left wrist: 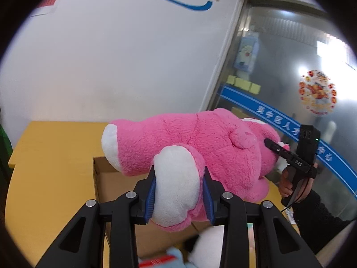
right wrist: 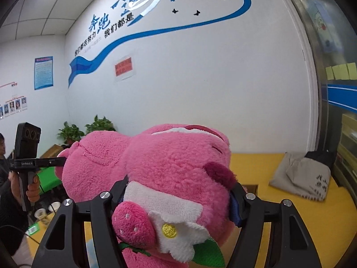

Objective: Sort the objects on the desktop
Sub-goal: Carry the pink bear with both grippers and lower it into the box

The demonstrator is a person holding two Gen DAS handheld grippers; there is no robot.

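Above one cardboard box [left wrist: 116, 178], I hold one pink plush bear [left wrist: 189, 138]. Two grippers clamp it: left gripper [left wrist: 179, 192] on a foot, right gripper [right wrist: 178, 198] on the head.

Both the left gripper [left wrist: 178, 192] and the right gripper [right wrist: 178, 203] are built from black linkage arms, fastened with silver screws and lined with blue pads [left wrist: 150, 197].

Yellow tabletop [left wrist: 51, 156] carries an open cardboard box [left wrist: 100, 178]; in the right wrist view, a beige cloth bag [right wrist: 301, 176] lies on it.
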